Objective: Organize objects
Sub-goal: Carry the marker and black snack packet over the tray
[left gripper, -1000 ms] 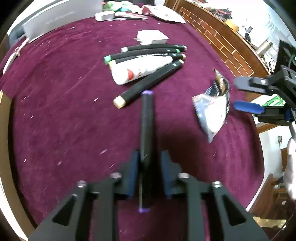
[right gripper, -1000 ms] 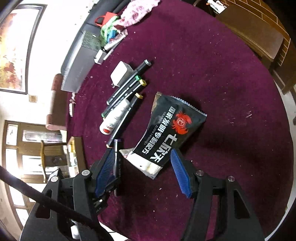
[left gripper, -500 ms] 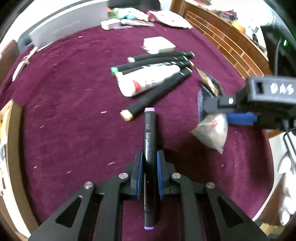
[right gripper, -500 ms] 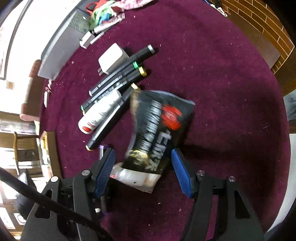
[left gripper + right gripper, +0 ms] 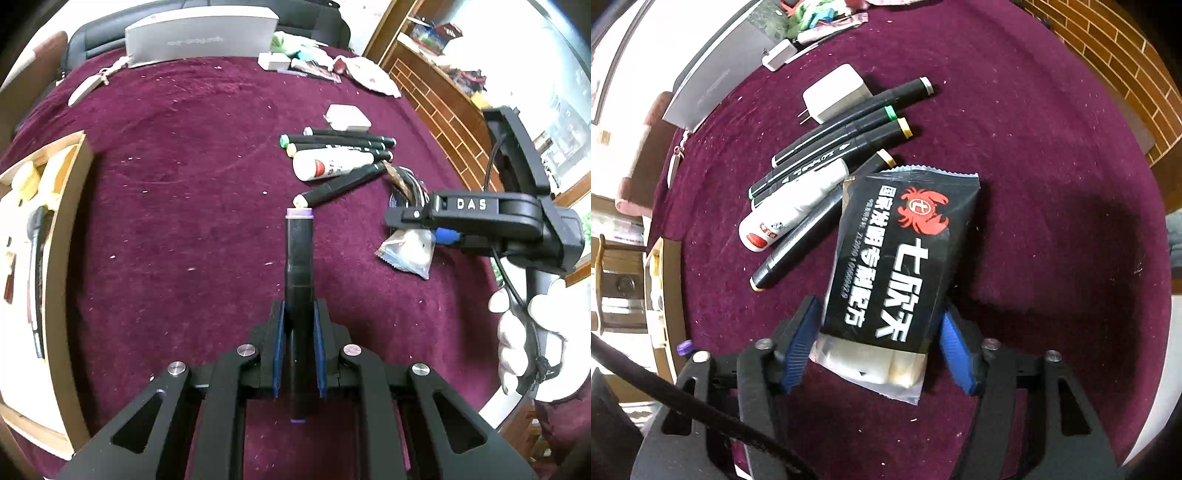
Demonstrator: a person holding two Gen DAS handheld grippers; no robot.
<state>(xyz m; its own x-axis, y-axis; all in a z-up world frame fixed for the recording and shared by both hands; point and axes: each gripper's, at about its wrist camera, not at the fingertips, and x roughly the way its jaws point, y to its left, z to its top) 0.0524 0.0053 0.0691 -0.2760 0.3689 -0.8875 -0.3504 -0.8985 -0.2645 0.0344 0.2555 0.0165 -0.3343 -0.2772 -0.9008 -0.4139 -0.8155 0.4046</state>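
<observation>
My left gripper (image 5: pixel 299 306) is shut on a black marker with purple caps (image 5: pixel 299 251), held just above the maroon cloth and pointing away from me. My right gripper (image 5: pixel 881 317) straddles the near end of a black snack packet with a red crab (image 5: pixel 897 251); its jaws are closing and both blue pads (image 5: pixel 801 336) touch the packet's edges. In the left wrist view the same packet (image 5: pixel 406 251) hangs under the right gripper (image 5: pixel 417 221). A row of black markers (image 5: pixel 842 136) and a white tube (image 5: pixel 790 210) lie just beyond.
A white charger (image 5: pixel 834 94) sits behind the markers. A wooden tray (image 5: pixel 70 258) holding items stands at the table's left edge. A grey box (image 5: pixel 199 35) and a clutter of small items line the far edge. A gloved hand (image 5: pixel 517 332) holds the right gripper.
The left jaws shut on the purple-capped marker and lifted it off the cloth. The right gripper moved over the snack packet, which turned, and its jaws narrowed onto the packet's sides.
</observation>
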